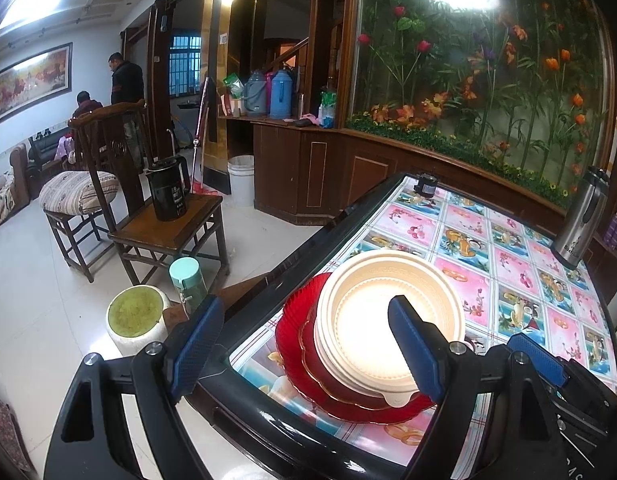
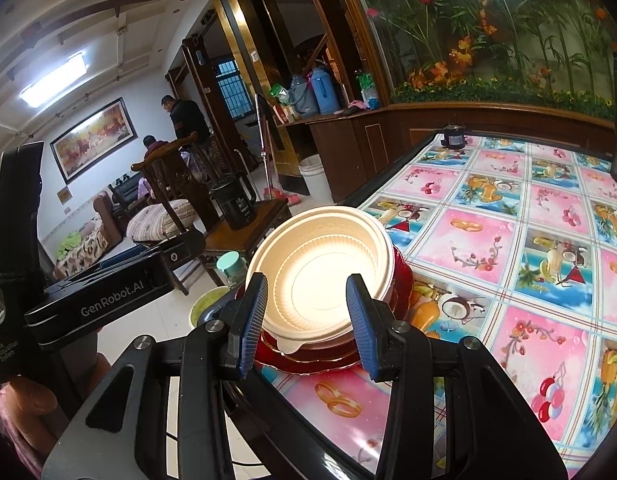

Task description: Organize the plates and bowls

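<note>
Cream ribbed bowls sit nested on a stack of red plates near the table's left edge; the same bowls and plates show in the right wrist view. My left gripper is open wide just short of the stack, with its left finger out past the table's edge and nothing between the pads. My right gripper is about half open in front of the stack's near rim and holds nothing. Its blue pad shows to the right of the stack, apart from it.
A flowered cloth covers the table, which has a black rim. A steel jug stands at the far right and a small black object at the far corner. Left of the table are a wooden chair with a black kettle, a mint cup and a white stool.
</note>
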The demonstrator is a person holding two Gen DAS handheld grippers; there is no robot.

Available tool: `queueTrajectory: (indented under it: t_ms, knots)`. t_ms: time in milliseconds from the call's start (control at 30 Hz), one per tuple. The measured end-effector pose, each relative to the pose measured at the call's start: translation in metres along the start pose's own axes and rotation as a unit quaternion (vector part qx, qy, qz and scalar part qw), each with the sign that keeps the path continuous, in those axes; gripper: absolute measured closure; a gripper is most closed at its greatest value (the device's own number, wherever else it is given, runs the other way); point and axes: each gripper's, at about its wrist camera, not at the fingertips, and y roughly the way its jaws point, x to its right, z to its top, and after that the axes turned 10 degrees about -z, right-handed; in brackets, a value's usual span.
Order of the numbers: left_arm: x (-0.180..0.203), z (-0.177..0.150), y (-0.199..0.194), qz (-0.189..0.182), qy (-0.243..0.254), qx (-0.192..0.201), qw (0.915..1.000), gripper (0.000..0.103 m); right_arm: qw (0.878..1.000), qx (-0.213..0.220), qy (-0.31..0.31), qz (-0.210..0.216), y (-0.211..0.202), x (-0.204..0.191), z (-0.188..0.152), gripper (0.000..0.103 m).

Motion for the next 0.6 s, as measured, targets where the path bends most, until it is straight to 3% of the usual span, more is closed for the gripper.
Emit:
queueTrajectory:
  t_ms: [600]
  knots:
    - [0.0014,-0.0013,0.006,0.0,0.001,-0.019,0.9998,0.019,1.0,-0.012,0.008,0.0,0.0063,0.0034,-0.0037,0.062]
